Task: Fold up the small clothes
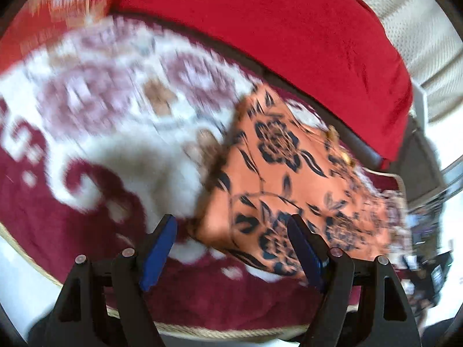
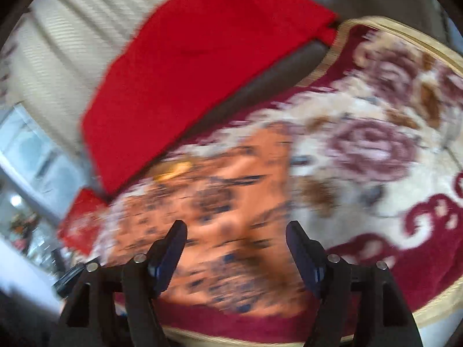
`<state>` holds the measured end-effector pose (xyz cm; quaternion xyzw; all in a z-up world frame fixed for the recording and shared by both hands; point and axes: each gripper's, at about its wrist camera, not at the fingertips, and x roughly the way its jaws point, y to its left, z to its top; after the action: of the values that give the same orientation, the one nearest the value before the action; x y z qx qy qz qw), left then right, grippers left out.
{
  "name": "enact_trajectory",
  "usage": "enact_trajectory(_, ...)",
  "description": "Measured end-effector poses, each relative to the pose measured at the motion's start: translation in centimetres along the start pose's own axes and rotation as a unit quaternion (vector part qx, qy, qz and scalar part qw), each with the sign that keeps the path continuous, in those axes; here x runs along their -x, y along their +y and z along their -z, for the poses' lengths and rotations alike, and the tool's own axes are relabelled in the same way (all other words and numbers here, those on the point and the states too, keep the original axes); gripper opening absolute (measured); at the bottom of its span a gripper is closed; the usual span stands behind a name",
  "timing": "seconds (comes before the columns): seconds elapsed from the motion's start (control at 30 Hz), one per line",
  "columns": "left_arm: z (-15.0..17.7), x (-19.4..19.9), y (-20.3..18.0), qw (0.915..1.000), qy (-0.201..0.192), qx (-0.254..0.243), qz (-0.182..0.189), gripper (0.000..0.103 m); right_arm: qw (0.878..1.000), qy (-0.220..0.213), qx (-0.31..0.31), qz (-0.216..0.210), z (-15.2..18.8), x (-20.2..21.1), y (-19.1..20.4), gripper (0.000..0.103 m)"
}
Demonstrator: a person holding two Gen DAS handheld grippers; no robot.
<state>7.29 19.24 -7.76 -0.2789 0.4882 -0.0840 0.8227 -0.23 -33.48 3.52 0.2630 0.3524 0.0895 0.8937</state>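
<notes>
A rug [image 1: 58,202] with a maroon ground, cream field, mauve rose motifs and a tan corded edge covers the floor in both views [image 2: 376,144]; both views are smeared by motion blur. Along its far edge lies a large plain red cushion [image 1: 289,43], seen also in the right wrist view [image 2: 202,72], with a dark strip between cushion and rug. A second red cushion with a white pattern [image 1: 63,3] sits at the upper left of the left wrist view; a similar red patterned piece [image 2: 84,219] shows at the left of the right wrist view, whether it is the same item cannot be told. Pale ribbed fabric [image 1: 419,29] stands behind the plain cushion. The garment [image 1: 289,173], orange with dark navy flowers, lies on the rug near the plain cushion, in a roughly rectangular folded shape with a straight left edge; in the right wrist view it [image 2: 225,202] is heavily blurred. A small yellow detail on its far edge cannot be identified. The left gripper [image 1: 231,225] hangs over the garment's near corner, jaws spread wide, nothing pinched. The right gripper [image 2: 235,231] hangs above the garment, jaws likewise spread, pads clear of the cloth.
</notes>
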Motion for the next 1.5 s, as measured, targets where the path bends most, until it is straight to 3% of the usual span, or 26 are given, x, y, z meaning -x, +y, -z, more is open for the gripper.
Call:
enact_trajectory(0.07, 0.0, -1.1, 0.3, 0.9987, 0.031, 0.024, 0.03, 0.079, 0.999, 0.016, 0.023, -0.045, 1.0, -0.6, 2.6, 0.076)
enact_trajectory(0.2, -0.2, -2.9, 0.4, 0.9969, 0.053, 0.049, 0.031, 0.078, 0.994, 0.051, 0.048, -0.087, 3.1, -3.6, 5.9, 0.076)
enact_trajectory(0.33, -0.4, -3.3, 1.5, 0.9924, 0.063, 0.095, 0.046, 0.078, 0.993, 0.071, 0.041, -0.083, 4.3, -6.3, 6.2, 0.076)
enact_trajectory(0.43, -0.4, -2.8, 1.6, 0.9919, 0.06, 0.105, 0.041, 0.069, 0.993, 0.073, 0.025, -0.09, 4.7, -6.6, 5.4, 0.076)
enact_trajectory(0.6, 0.5, -1.4, 2.1, 0.9916, 0.053, 0.109, 0.044, 0.071, 0.993, 0.076, 0.011, -0.093, 5.0, -6.8, 4.4, 0.076)
enact_trajectory(0.77, 0.5, -3.3, 2.4, 0.989, 0.063, 0.128, 0.04, 0.069, 0.991, 0.081, -0.005, -0.106, 5.4, -6.8, 4.0, 0.076)
enact_trajectory(0.8, 0.2, -3.3, 2.3, 0.9899, 0.051, 0.126, 0.039, 0.062, 0.991, 0.081, -0.007, -0.109, 5.5, -6.8, 3.9, 0.076)
enact_trajectory(0.83, -0.1, -3.3, 2.1, 0.9907, 0.045, 0.121, 0.042, 0.046, 0.99, 0.081, -0.006, -0.111, 5.5, -6.7, 3.9, 0.076)
enact_trajectory(0.87, -0.6, -3.6, 1.8, 0.9914, 0.048, 0.114, 0.044, 0.015, 0.991, 0.079, -0.005, -0.11, 5.4, -6.6, 3.8, 0.076)
enact_trajectory(0.93, -1.3, -3.2, 1.3, 0.9923, 0.031, 0.111, 0.046, 0.013, 0.992, 0.074, -0.015, -0.1, 5.3, -6.6, 3.1, 0.076)
enact_trajectory(1.03, -0.9, 0.7, -2.3, 0.9987, -0.043, 0.027, 0.005, 0.012, 0.992, 0.08, -0.036, -0.092, 5.6, -7.2, 1.7, 0.075)
enact_trajectory(1.1, 0.3, 2.1, -3.5, 0.9981, -0.06, 0.0, -0.01, 0.012, 0.991, 0.082, -0.045, -0.098, 5.8, -7.5, 0.9, 0.075)
enact_trajectory(1.2, 1.7, 0.8, -2.9, 0.9981, -0.045, -0.005, -0.041, 0.012, 0.991, 0.081, -0.049, -0.099, 5.9, -7.7, 0.6, 0.075)
enact_trajectory(1.27, 1.4, -1.7, -0.7, 0.9982, -0.003, 0.044, -0.042, 0.012, 0.991, 0.084, -0.049, -0.095, 5.8, -7.9, 0.6, 0.075)
enact_trajectory(1.33, 1.2, -1.3, -0.6, 0.9985, -0.014, 0.049, -0.023, 0.012, 0.991, 0.088, -0.044, -0.094, 5.8, -8.0, 0.7, 0.075)
enact_trajectory(1.43, 0.9, 0.1, -2.5, 0.9986, -0.047, -0.002, -0.024, 0.012, 0.991, 0.089, -0.044, -0.095, 5.7, -7.9, 0.5, 0.075)
enact_trajectory(1.5, 0.5, -1.2, -1.6, 0.9991, -0.025, 0.01, -0.032, 0.012, 0.991, 0.088, -0.045, -0.095, 5.7, -8.0, 0.4, 0.075)
